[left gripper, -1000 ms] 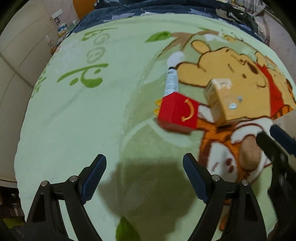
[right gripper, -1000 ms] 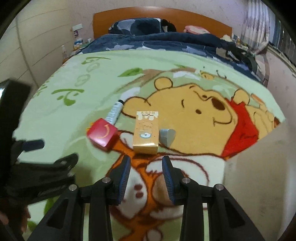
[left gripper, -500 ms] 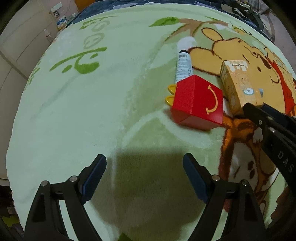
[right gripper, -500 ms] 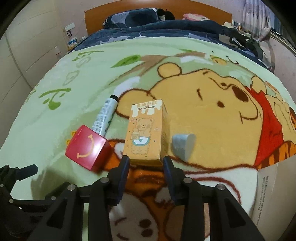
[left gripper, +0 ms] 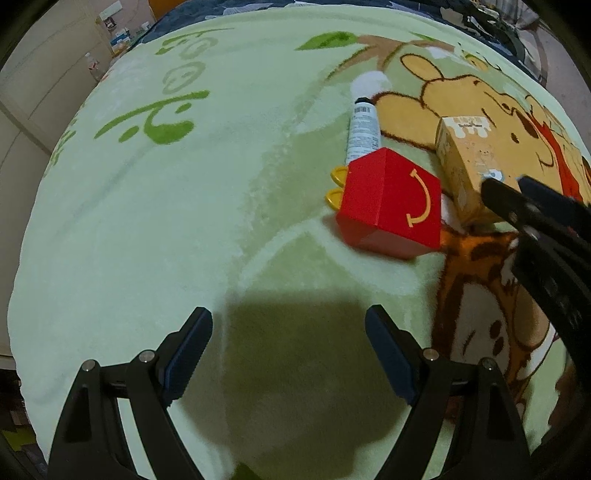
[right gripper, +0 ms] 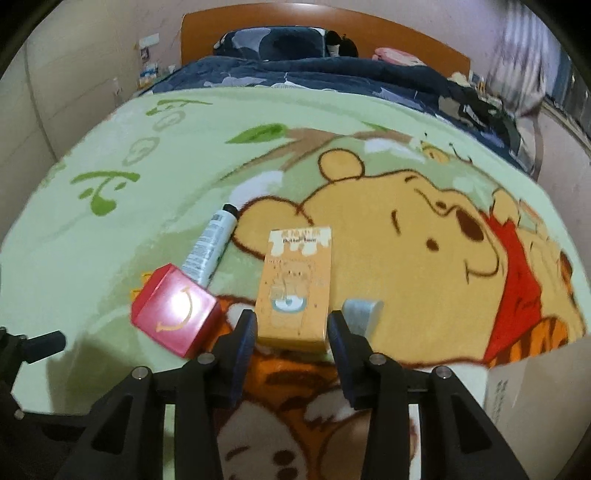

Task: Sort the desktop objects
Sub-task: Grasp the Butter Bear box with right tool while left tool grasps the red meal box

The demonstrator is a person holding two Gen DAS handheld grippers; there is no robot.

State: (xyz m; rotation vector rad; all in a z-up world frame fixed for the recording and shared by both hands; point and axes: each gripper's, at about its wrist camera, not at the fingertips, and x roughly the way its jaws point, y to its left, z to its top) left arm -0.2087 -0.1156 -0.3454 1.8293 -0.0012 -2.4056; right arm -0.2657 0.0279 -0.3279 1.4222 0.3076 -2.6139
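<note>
A red box with a yellow smile [left gripper: 391, 206] [right gripper: 175, 308] lies on a green Winnie-the-Pooh blanket [left gripper: 184, 203]. A white tube with a black cap [left gripper: 364, 133] [right gripper: 208, 245] lies behind it. An orange "Butter bear" box [left gripper: 467, 162] [right gripper: 295, 284] lies to the right, and a small grey wedge [right gripper: 362, 314] is beside that. My right gripper [right gripper: 291, 328] is open, its fingers on either side of the orange box's near end. My left gripper [left gripper: 288, 339] is open and empty, low over bare blanket, left of the red box.
A white cardboard box [right gripper: 535, 398] stands at the right edge. A dark blue duvet [right gripper: 314, 77], pillows and a wooden headboard [right gripper: 325, 29] lie at the far end. A wall and small bottles [left gripper: 110, 33] are at the left of the bed.
My right gripper opened wider and came up to the orange box, so its fingers now flank the box's near end. My left gripper stayed open and shifted slightly.
</note>
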